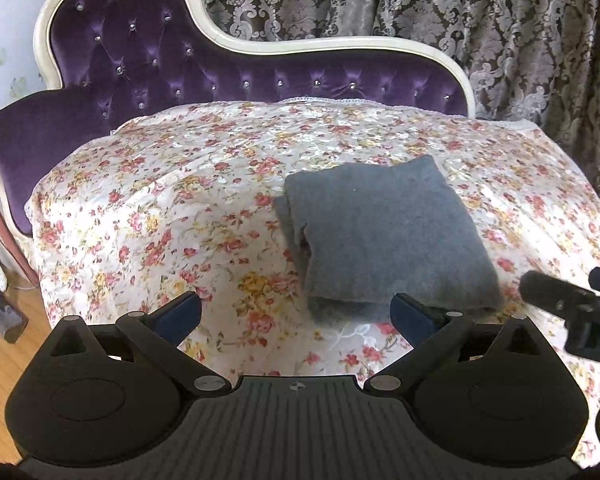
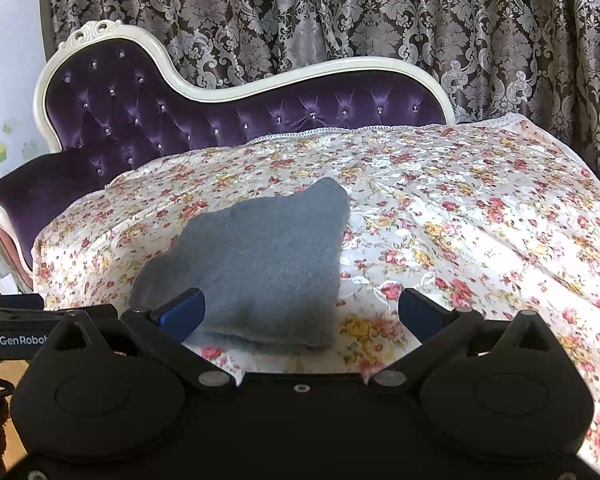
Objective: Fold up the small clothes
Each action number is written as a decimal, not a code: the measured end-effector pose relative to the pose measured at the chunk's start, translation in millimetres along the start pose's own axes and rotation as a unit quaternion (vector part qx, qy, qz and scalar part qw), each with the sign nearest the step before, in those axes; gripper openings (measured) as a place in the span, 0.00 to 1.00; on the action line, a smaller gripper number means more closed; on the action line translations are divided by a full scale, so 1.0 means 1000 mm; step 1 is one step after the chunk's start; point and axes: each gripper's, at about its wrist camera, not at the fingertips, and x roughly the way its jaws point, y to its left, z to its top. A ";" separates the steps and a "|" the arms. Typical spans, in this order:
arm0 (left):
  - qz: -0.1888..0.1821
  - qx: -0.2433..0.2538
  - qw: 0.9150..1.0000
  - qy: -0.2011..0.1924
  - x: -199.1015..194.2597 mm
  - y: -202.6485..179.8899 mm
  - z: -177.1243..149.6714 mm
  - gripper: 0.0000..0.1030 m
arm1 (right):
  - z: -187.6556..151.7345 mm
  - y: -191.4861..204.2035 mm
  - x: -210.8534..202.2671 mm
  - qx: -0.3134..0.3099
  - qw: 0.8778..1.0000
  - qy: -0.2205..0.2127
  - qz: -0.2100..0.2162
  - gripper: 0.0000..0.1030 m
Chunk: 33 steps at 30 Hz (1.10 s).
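**Grey garment folded, both grippers off it**

Grey fleece-like garment (image 1: 384, 236) lies folded into a thick rectangular pad on the floral cover (image 1: 172, 208), right of centre in the left wrist view. Layered edges show along its left side and its near edge.

Left gripper (image 1: 296, 312): jaws spread wide, nothing between them. Blue pads (image 1: 410, 314) sit just short of the garment's near edge; the right pad overlaps that edge in the picture, but I cannot tell whether it touches.

Right gripper (image 2: 300, 312): jaws also spread wide, empty. Its left blue pad (image 2: 182, 312) overlaps the garment's near left corner in its own view, contact unclear. From the left wrist view the right gripper shows at the right edge, blurred, near the garment's near right corner.

Floral cover drapes over a purple tufted chaise (image 1: 148, 64) with a cream carved frame (image 1: 300, 42). Brown damask curtain (image 1: 460, 8) hangs behind. Wood floor (image 1: 4, 364) visible at lower left.
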 end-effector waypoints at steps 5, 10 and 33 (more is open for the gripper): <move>-0.007 -0.007 1.000 0.000 -0.006 0.003 -0.004 0.99 | -0.004 0.010 -0.008 -0.012 1.000 0.007 -0.020 0.99; 0.003 -0.005 1.000 -0.004 -0.010 0.002 -0.005 0.99 | -0.005 0.013 -0.012 -0.007 1.000 0.011 -0.006 0.99; 0.000 -0.007 1.000 0.030 0.002 0.001 -0.010 0.99 | -0.008 0.017 -0.007 0.014 0.999 0.032 0.007 0.99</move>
